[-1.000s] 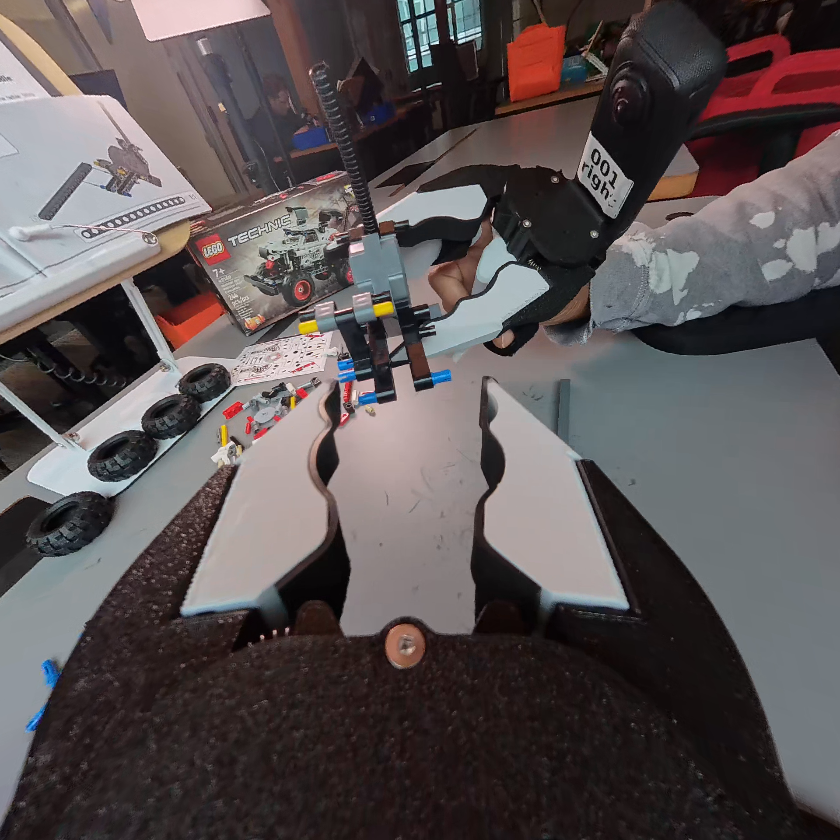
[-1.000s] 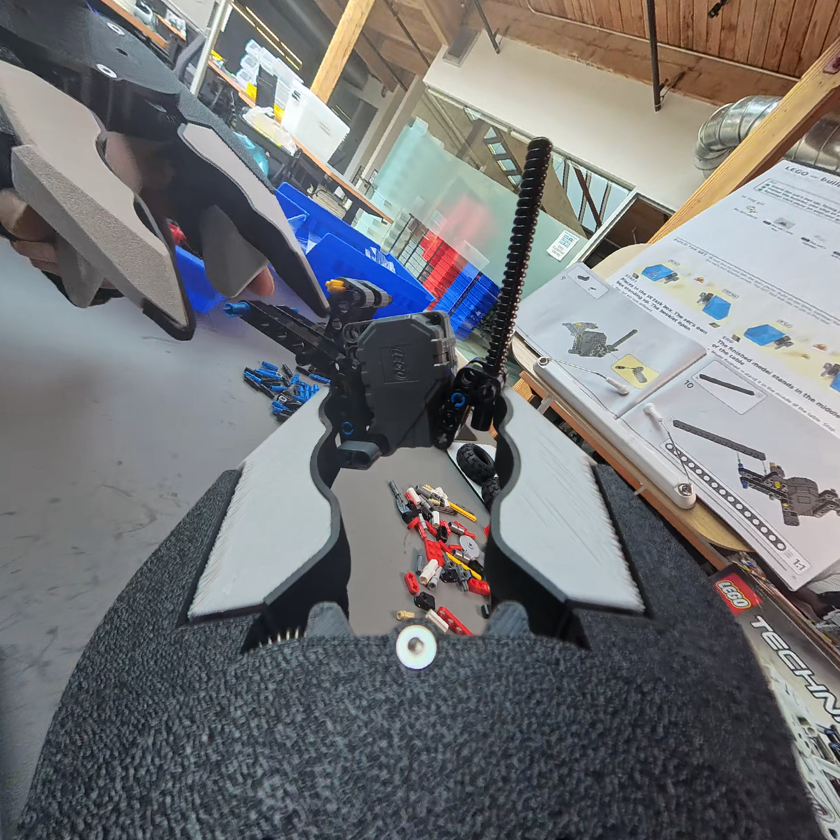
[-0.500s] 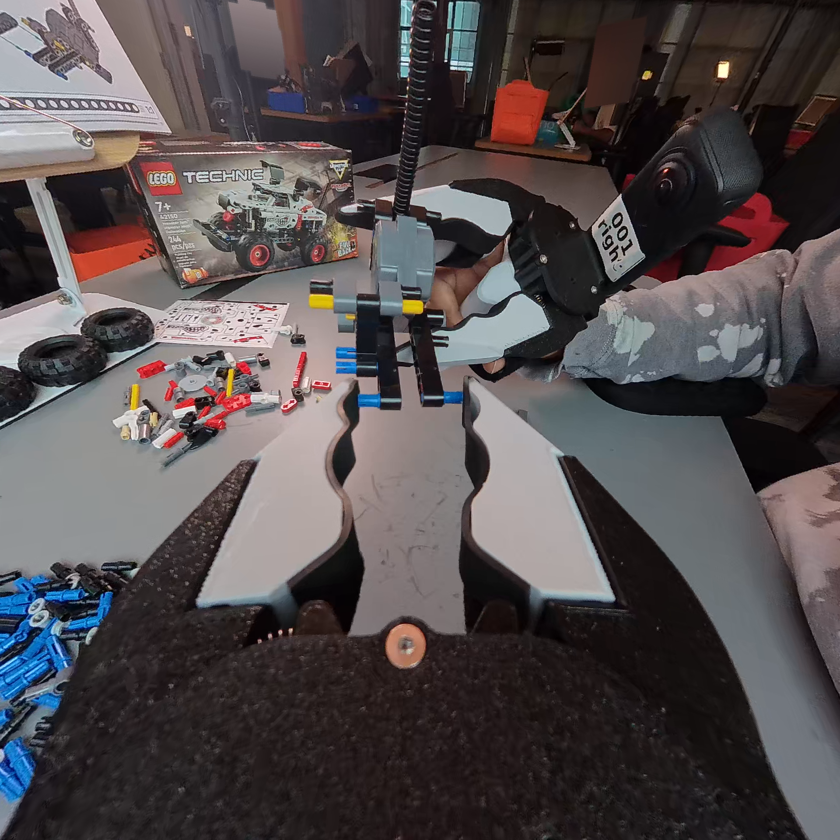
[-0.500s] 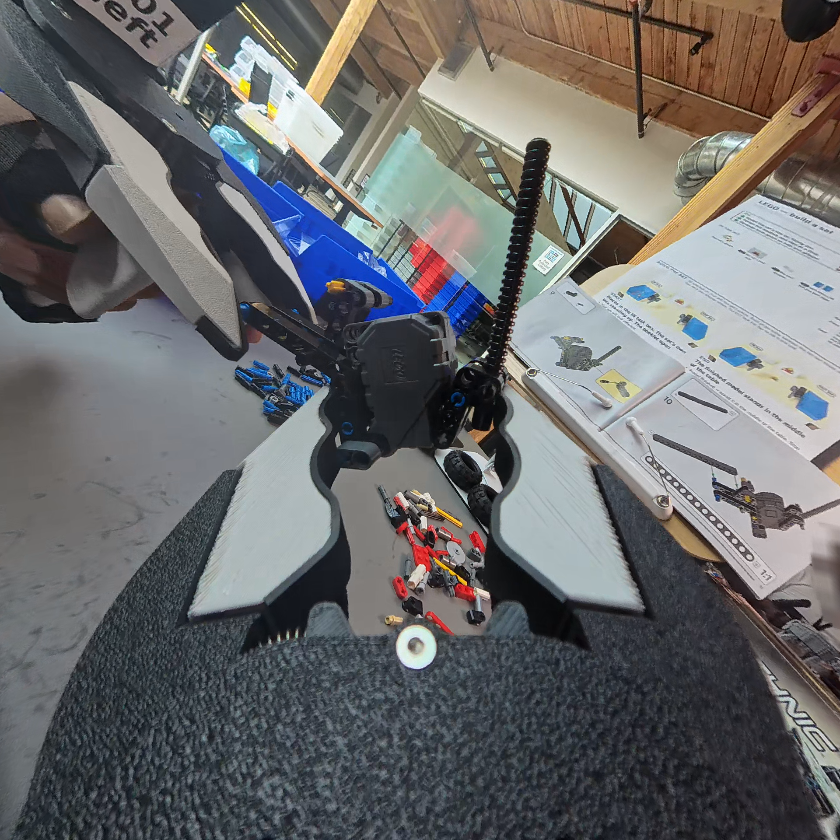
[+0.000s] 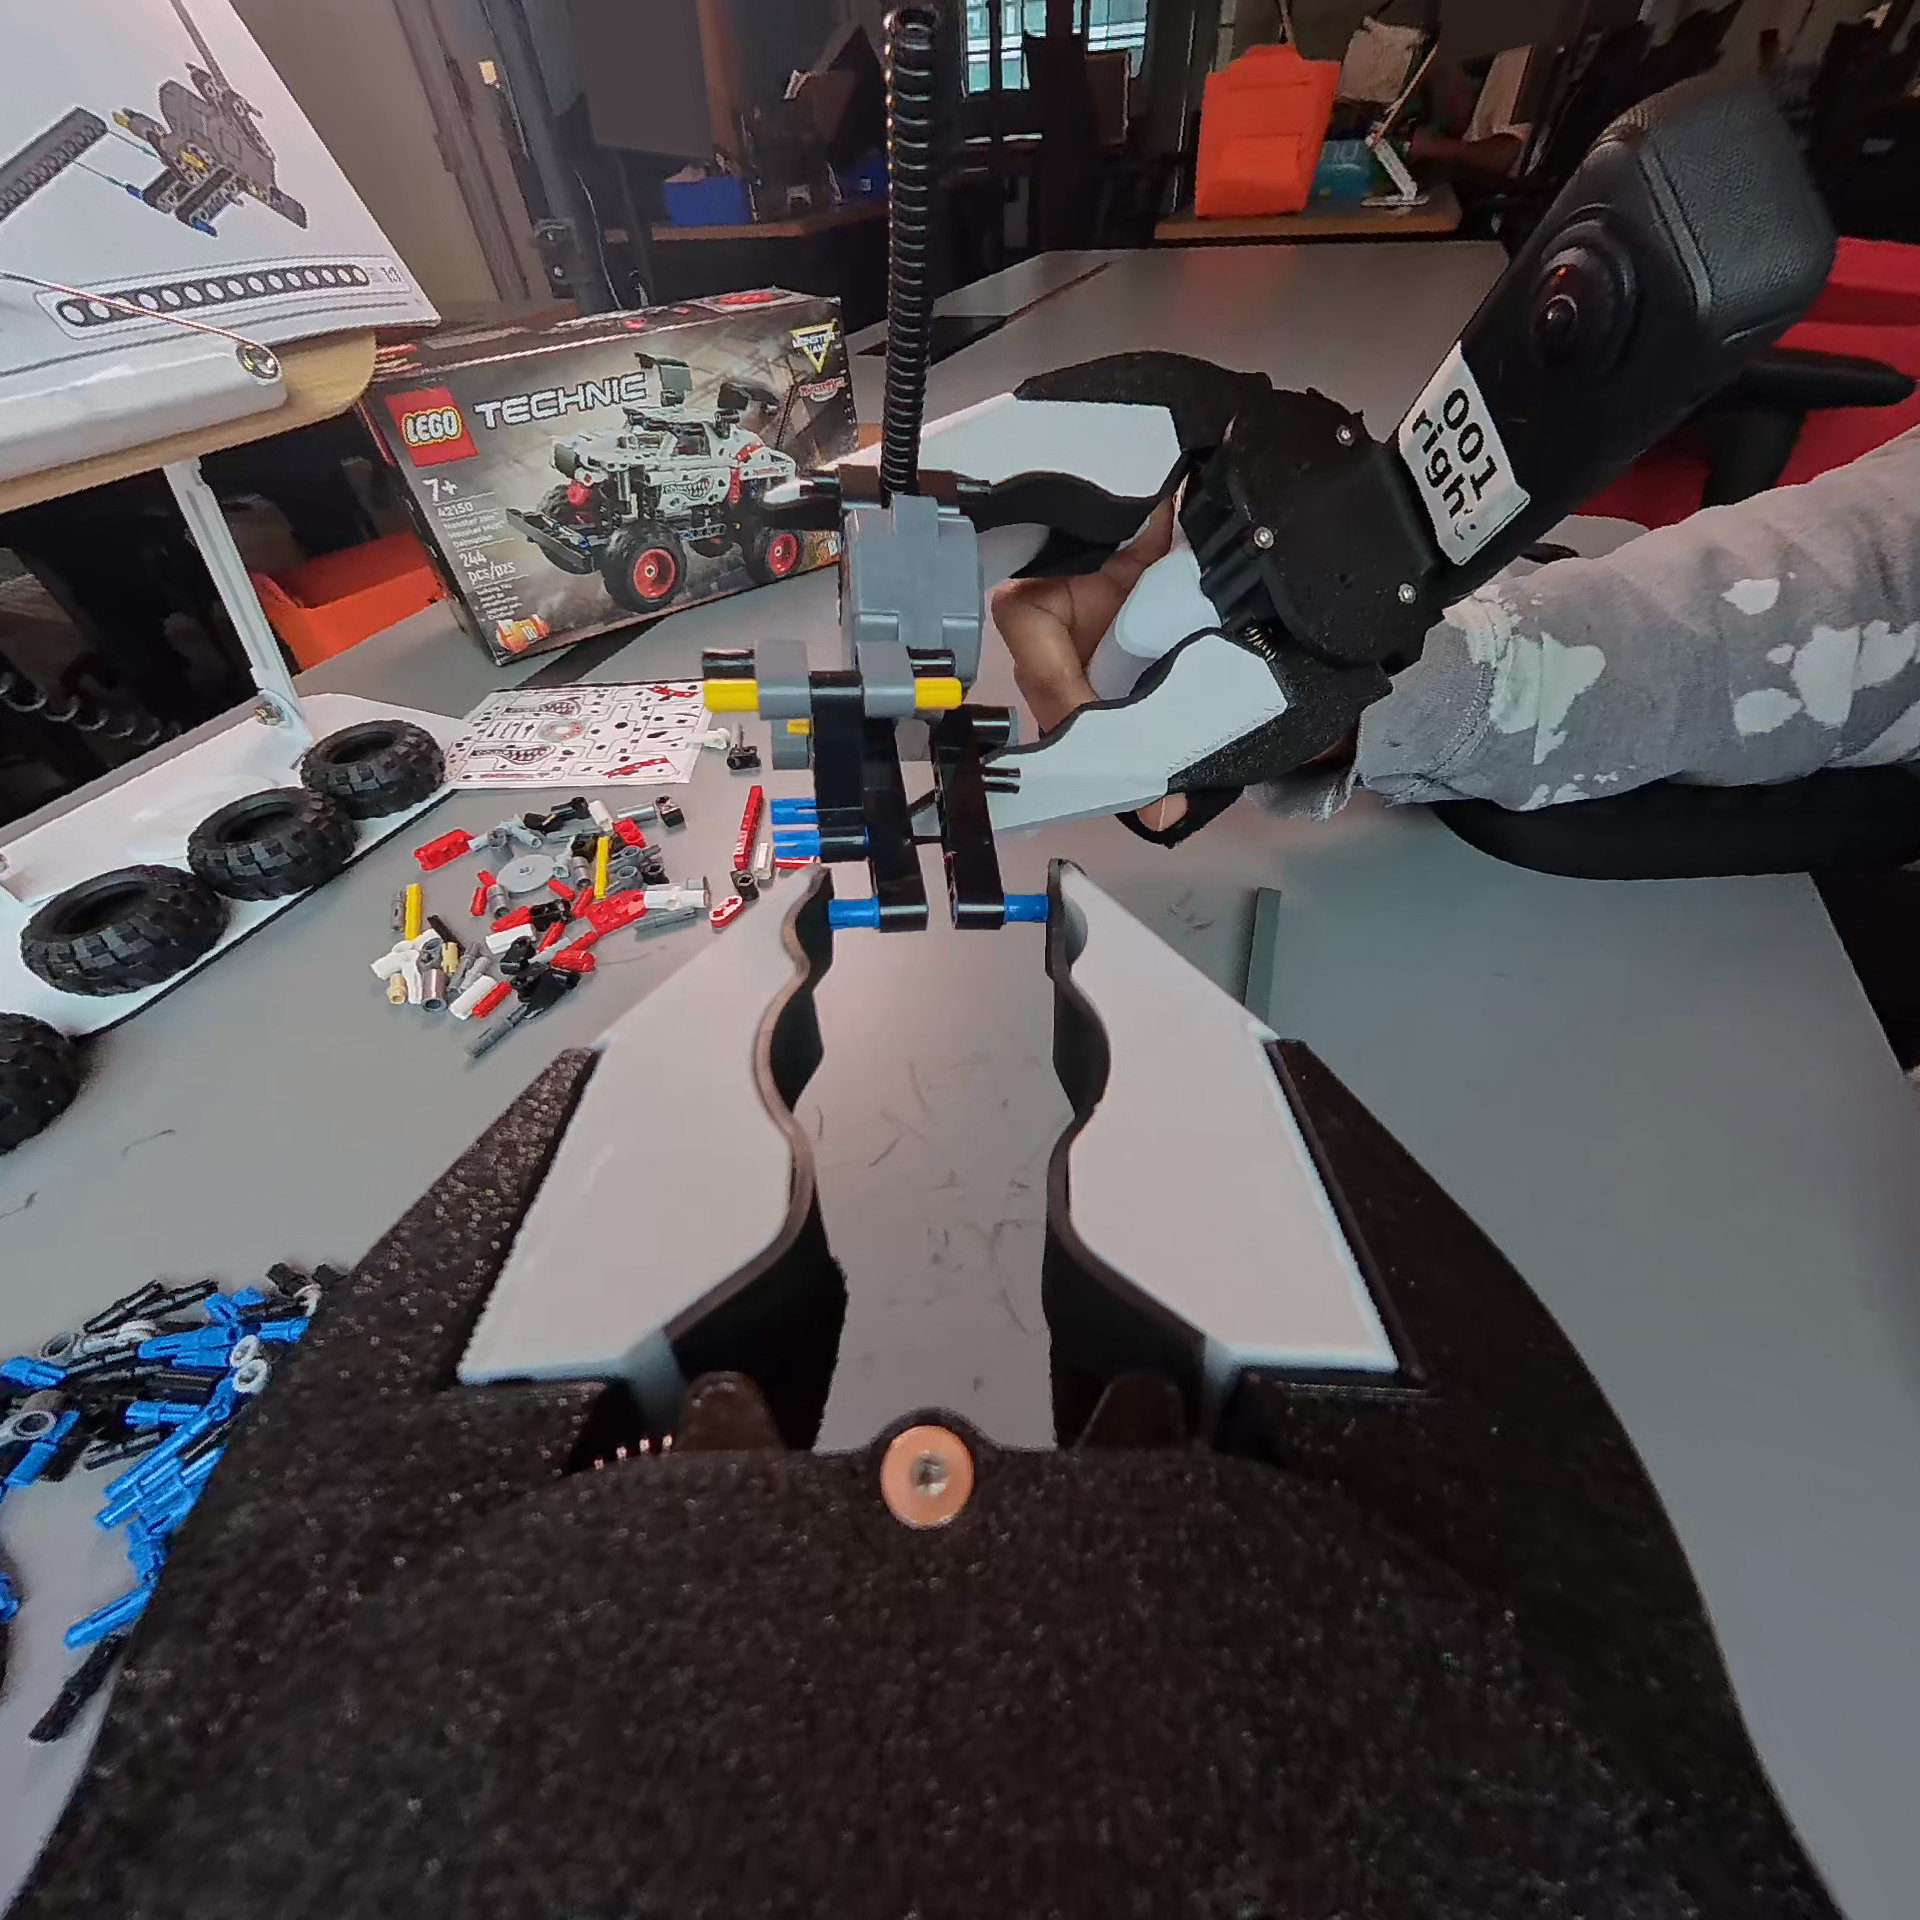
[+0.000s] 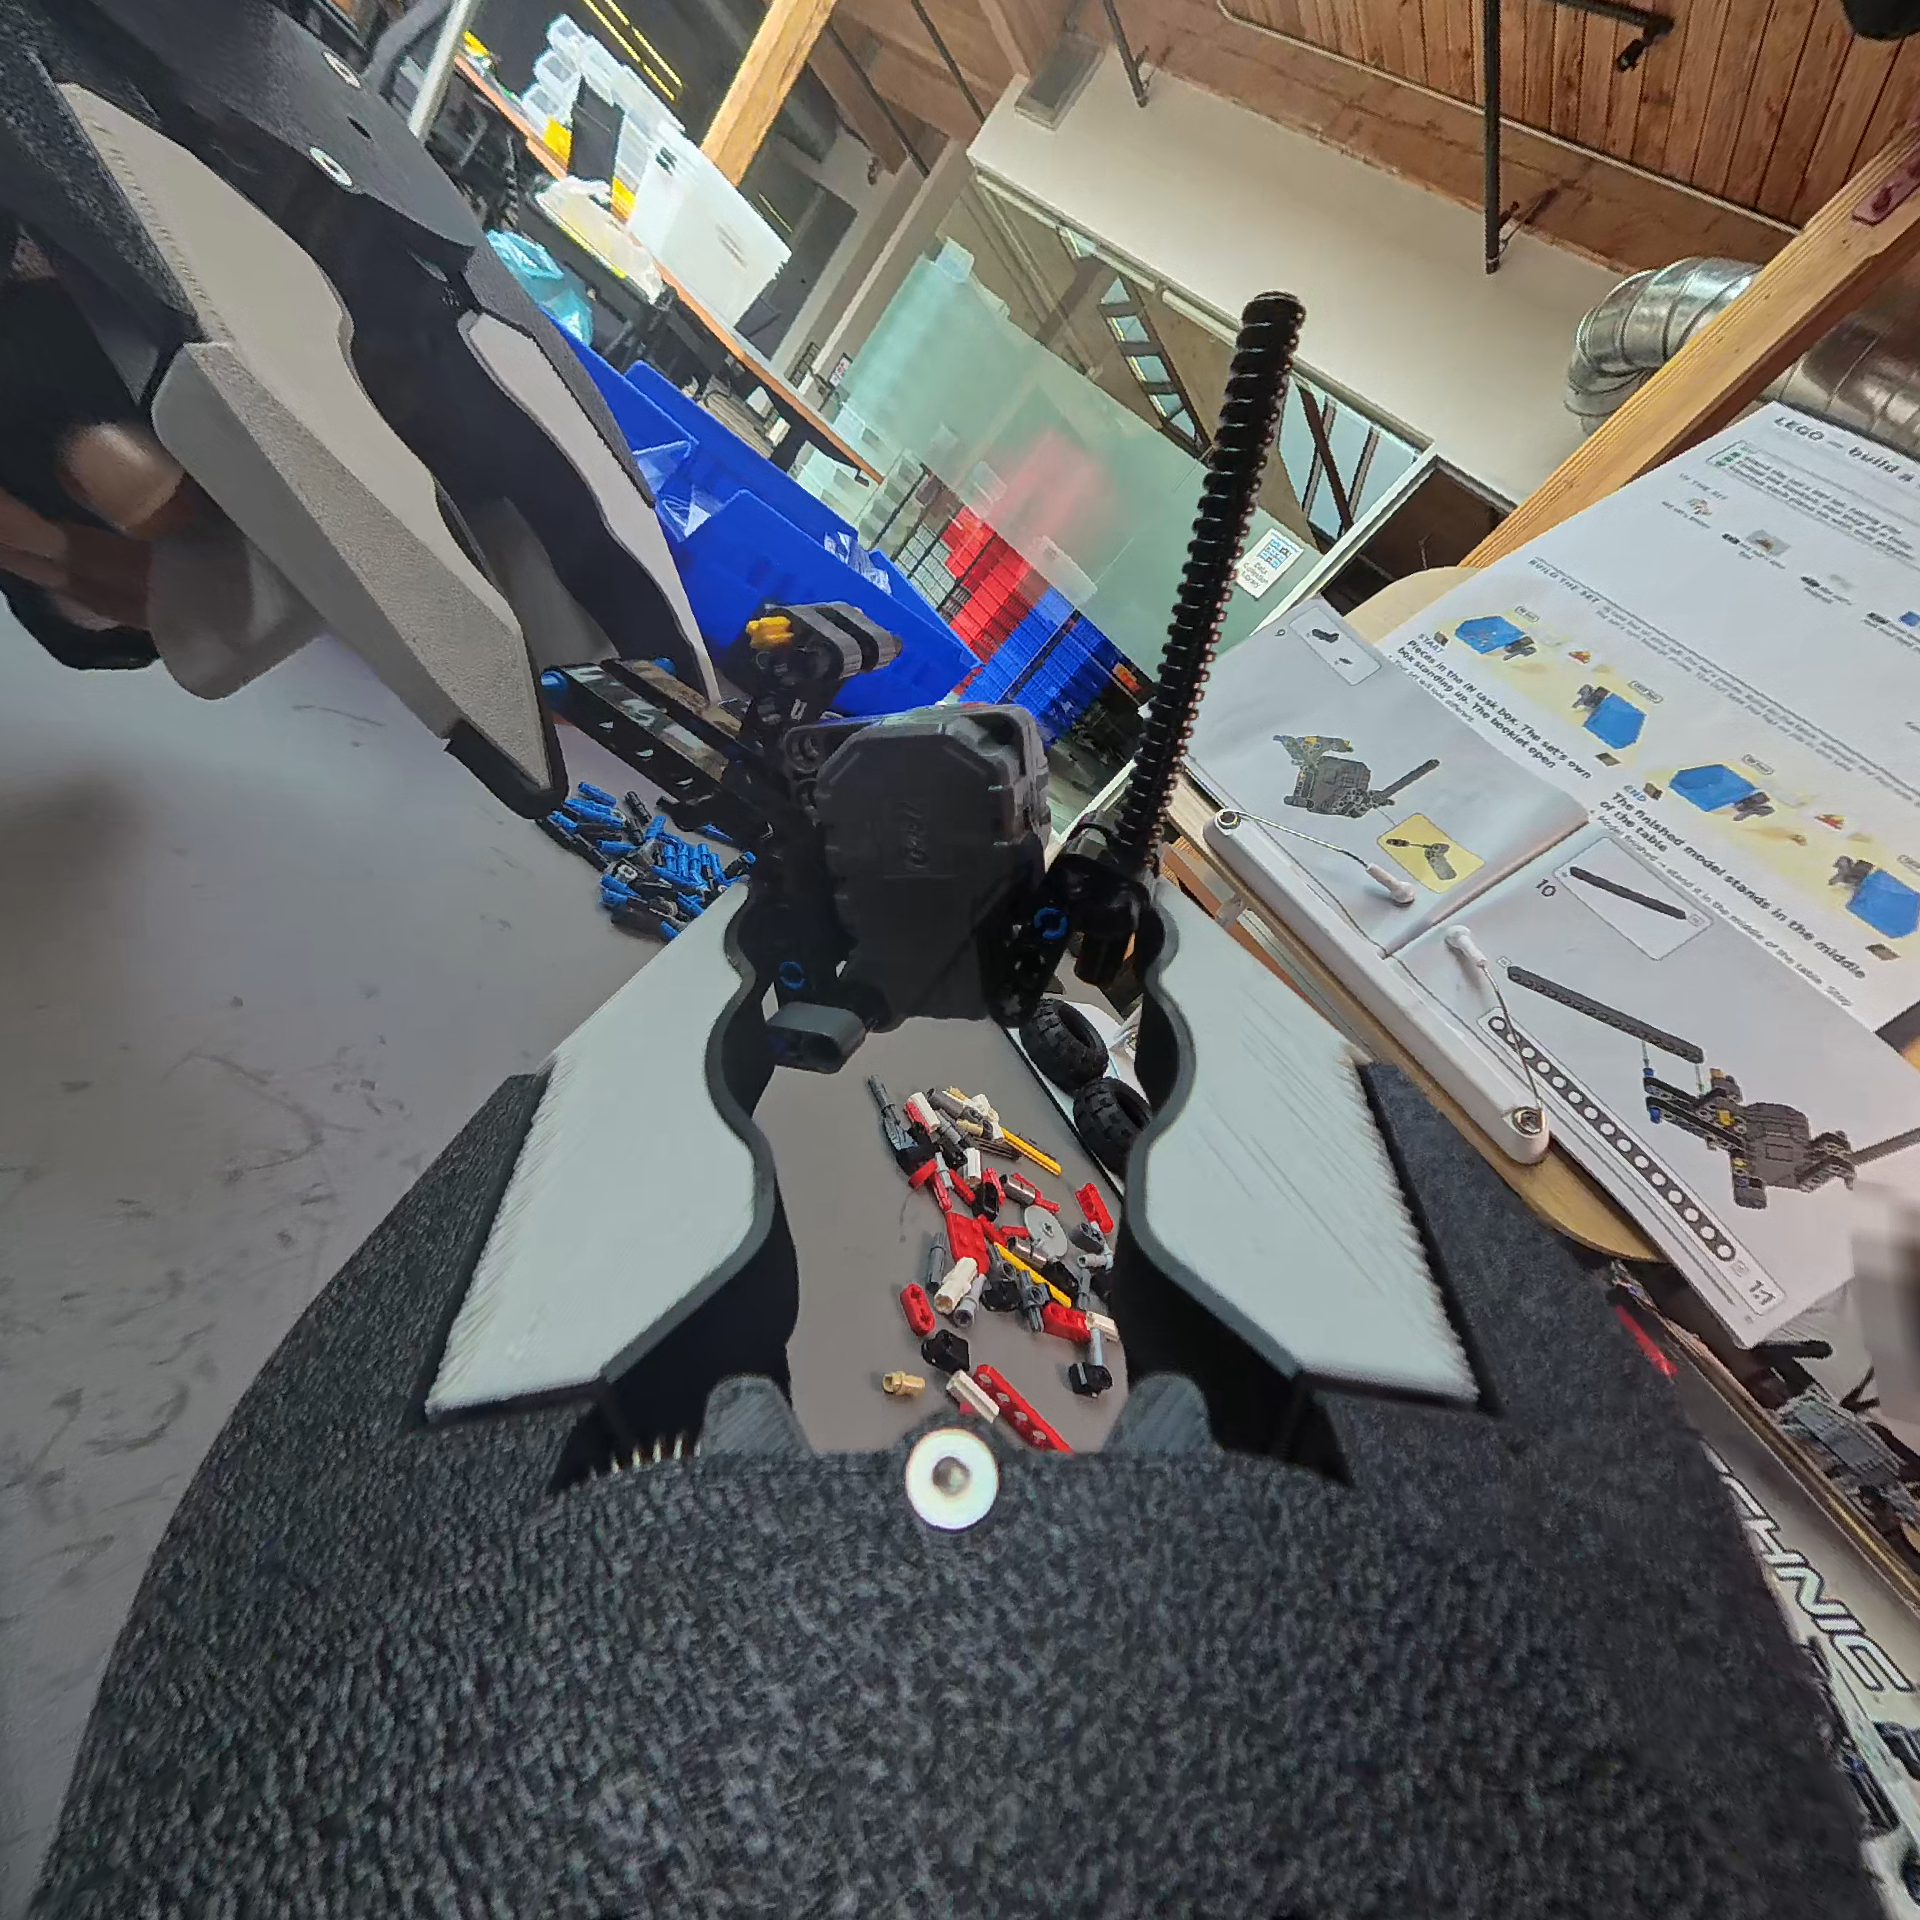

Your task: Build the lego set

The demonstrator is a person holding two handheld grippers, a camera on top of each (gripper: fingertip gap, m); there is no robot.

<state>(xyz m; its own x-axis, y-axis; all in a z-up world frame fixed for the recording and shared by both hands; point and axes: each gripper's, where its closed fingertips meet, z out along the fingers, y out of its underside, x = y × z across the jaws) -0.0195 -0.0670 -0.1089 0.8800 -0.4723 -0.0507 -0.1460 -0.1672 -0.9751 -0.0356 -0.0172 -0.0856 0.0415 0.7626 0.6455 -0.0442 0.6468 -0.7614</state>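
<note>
My right gripper [image 6: 940,935] is shut on a partly built lego assembly [image 6: 914,852]: a grey block, black beams, a yellow axle, blue pins and a long black ribbed rod [image 6: 1205,582] standing up. It holds the assembly above the grey table [image 5: 1455,1143]. In the left wrist view the assembly [image 5: 904,644] hangs just ahead of my left gripper [image 5: 940,894]. That gripper is open and empty, with one fingertip on each side of the two lower black beams [image 5: 925,831]. I cannot tell if the fingertips touch the blue pins. The right gripper [image 5: 997,644] comes in from the right.
On the table to the left lie a pile of small red, grey and yellow parts [image 5: 540,914], a heap of blue and black pins [image 5: 135,1382], a sticker sheet [image 5: 582,727], several black tyres [image 5: 270,842] and the set's box [image 5: 623,468]. An instruction booklet [image 6: 1662,831] sits on a stand.
My left gripper has swung round and closed in on the assembly, so its fingertips now flank the lower beams. Its jaws have narrowed a little. The right gripper still holds the assembly.
</note>
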